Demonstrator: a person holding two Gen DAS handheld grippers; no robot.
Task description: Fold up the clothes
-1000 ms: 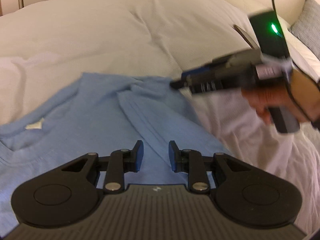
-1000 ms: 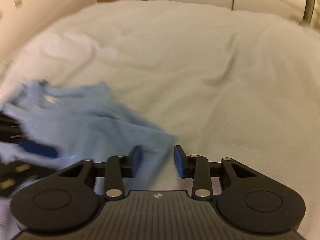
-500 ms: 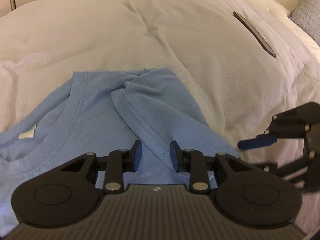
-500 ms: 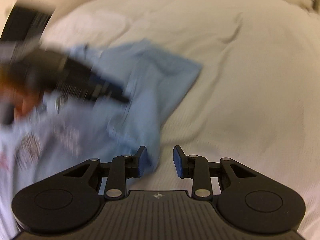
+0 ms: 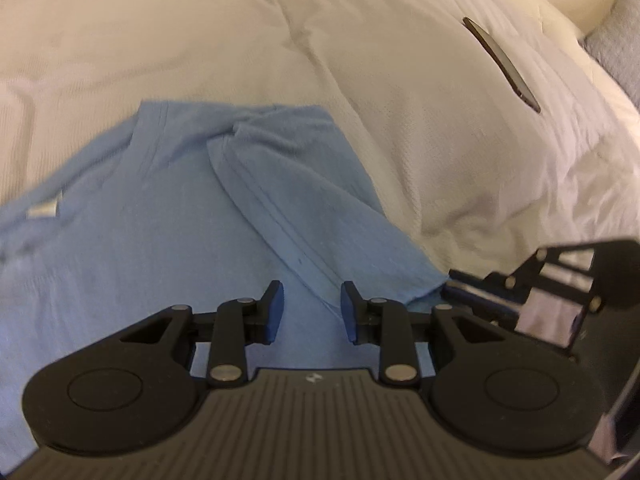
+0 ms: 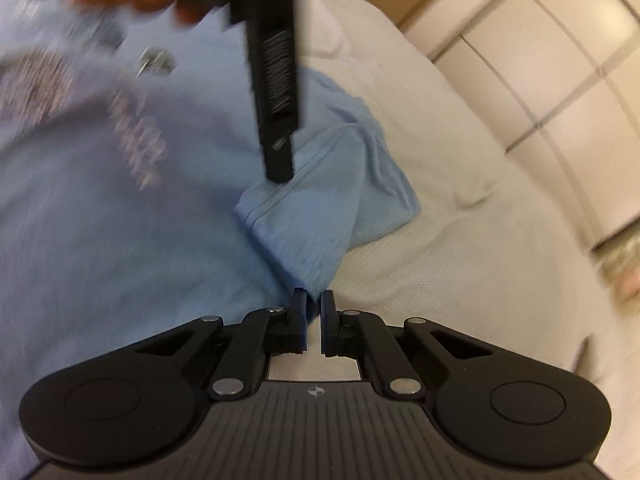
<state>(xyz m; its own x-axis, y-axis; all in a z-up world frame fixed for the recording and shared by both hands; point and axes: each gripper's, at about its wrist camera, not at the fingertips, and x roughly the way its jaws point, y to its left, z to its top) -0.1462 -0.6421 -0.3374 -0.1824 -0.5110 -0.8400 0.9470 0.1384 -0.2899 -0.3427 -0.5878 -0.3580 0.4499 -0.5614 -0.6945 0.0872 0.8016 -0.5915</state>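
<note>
A light blue T-shirt [image 5: 152, 220] lies on the white bed, its right sleeve [image 5: 304, 200] folded in over the body. My left gripper [image 5: 311, 310] is open and empty, just above the shirt near the sleeve's hem. In the right wrist view my right gripper [image 6: 314, 306] has its jaws nearly closed on the lower corner of the folded sleeve [image 6: 316, 232]. The right gripper also shows at the right edge of the left wrist view [image 5: 472, 288], at the sleeve's corner. The left gripper's body [image 6: 276, 80] hangs over the shirt [image 6: 120, 220], blurred.
The white duvet [image 5: 400, 80] spreads all round the shirt. A dark flat slim object [image 5: 502, 62] lies on it at the far right. A grey pillow [image 5: 616, 56] is at the right edge. Cupboard doors [image 6: 540, 60] stand beyond the bed.
My right gripper swung down from above the bed to the sleeve's lower corner and closed on it. My left gripper stayed open and moved a little closer to the shirt.
</note>
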